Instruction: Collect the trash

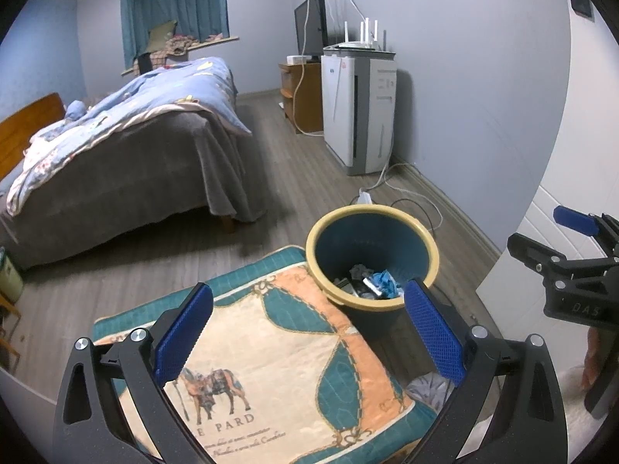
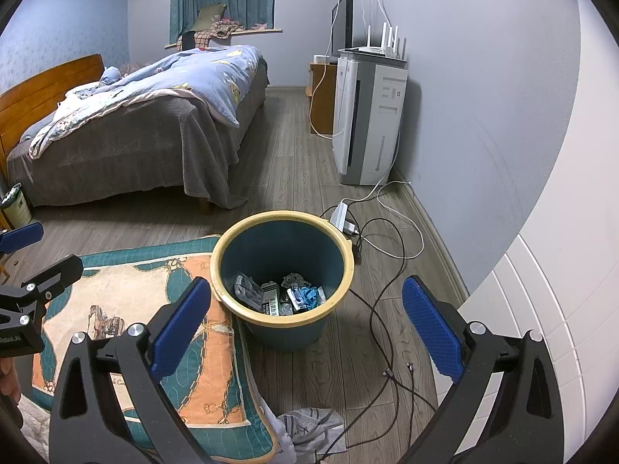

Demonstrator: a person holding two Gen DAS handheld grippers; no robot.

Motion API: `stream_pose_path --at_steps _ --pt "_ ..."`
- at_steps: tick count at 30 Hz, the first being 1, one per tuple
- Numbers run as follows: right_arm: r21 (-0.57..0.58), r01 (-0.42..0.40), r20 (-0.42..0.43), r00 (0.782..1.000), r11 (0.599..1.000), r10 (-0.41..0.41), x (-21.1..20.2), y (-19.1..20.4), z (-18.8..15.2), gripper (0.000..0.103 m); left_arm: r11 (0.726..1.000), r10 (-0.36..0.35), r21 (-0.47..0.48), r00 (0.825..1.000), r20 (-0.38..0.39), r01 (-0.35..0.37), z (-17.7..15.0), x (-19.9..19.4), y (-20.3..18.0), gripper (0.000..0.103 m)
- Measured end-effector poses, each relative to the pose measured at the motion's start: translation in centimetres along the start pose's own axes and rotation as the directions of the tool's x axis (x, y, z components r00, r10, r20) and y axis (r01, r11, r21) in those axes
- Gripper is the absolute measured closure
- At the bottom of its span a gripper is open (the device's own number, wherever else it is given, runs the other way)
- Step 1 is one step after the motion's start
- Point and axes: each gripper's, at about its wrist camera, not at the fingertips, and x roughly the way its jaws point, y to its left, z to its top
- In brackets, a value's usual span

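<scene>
A teal trash bin (image 2: 282,328) with a yellow rim stands on the wood floor beside a patterned mat (image 2: 116,301). Inside lie several pieces of trash (image 2: 278,295): wrappers, a crumpled blue glove, a small box. My right gripper (image 2: 305,324) hangs open above the bin's near side, nothing between its blue pads. In the left wrist view the bin (image 1: 373,228) sits ahead and right, trash (image 1: 371,284) at its bottom. My left gripper (image 1: 309,332) is open and empty over the mat (image 1: 271,355). The right gripper (image 1: 568,247) shows at that view's right edge.
A bed (image 2: 135,116) with a blue quilt fills the left. A white air purifier (image 2: 367,116) with a router stands by the right wall. A power strip and cables (image 2: 379,247) trail across the floor beside the bin. Crumpled grey cloth (image 2: 313,429) lies near the mat's corner.
</scene>
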Motion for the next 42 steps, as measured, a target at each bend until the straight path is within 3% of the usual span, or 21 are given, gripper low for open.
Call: stream_pose_path --at_steps 30,42 --pt "0.001 -0.001 -0.003 1.000 1.000 0.001 0.12 -0.09 0.04 0.006 1.000 -0.001 0.016 1.000 0.001 0.001 -0.40 0.15 0.13 0.005" --pt "0.021 0.024 -0.025 0.999 0.999 -0.024 0.84 0.06 -0.28 0.006 0.998 -0.017 0.052 0.999 -0.047 0.020 -0.27 0.61 0.55 0.005"
